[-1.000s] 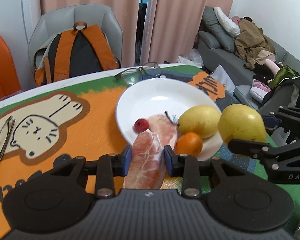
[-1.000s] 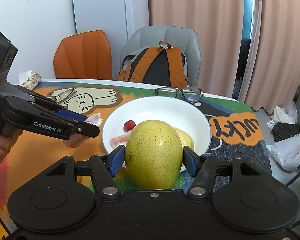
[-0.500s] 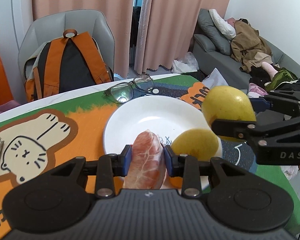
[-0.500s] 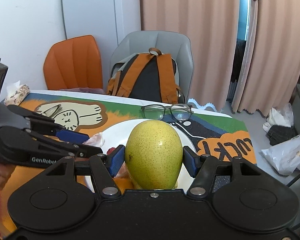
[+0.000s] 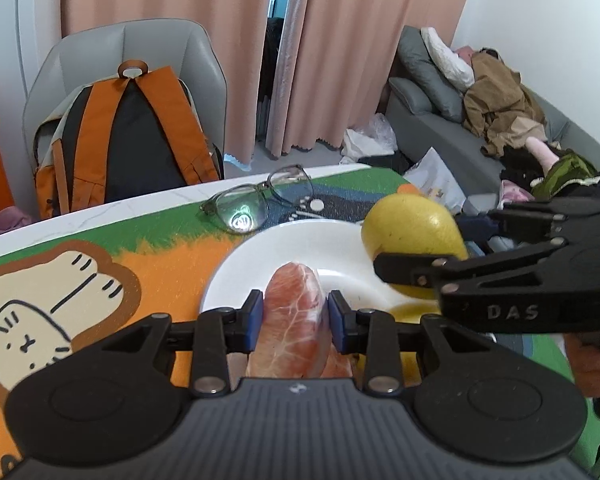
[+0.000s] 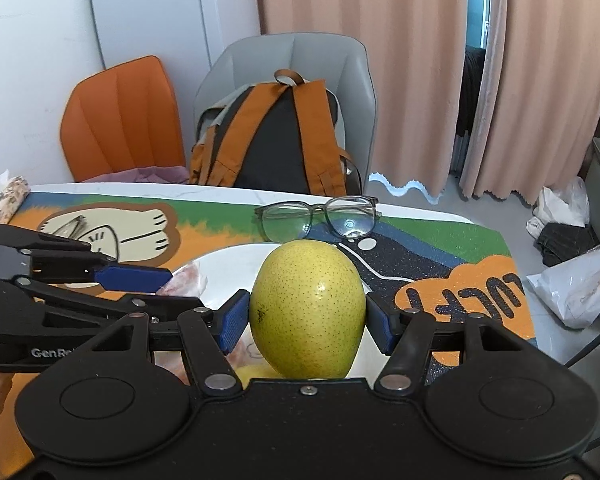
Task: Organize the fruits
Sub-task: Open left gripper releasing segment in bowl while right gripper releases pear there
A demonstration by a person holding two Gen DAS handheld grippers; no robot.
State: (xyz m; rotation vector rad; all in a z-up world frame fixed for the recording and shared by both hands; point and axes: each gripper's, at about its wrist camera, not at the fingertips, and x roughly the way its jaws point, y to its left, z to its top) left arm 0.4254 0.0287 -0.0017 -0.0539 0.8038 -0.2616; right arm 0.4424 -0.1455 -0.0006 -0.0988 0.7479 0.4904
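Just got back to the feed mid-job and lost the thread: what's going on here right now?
A person is working both handheld grippers over the white plate on the patterned table. The left gripper has its jaws shut on a pink peeled pomelo segment, held above the plate's near side. The right gripper has its jaws shut on a yellow-green pear, also above the plate. Another yellow fruit already lies on the plate. A pair of glasses lies just beyond it.
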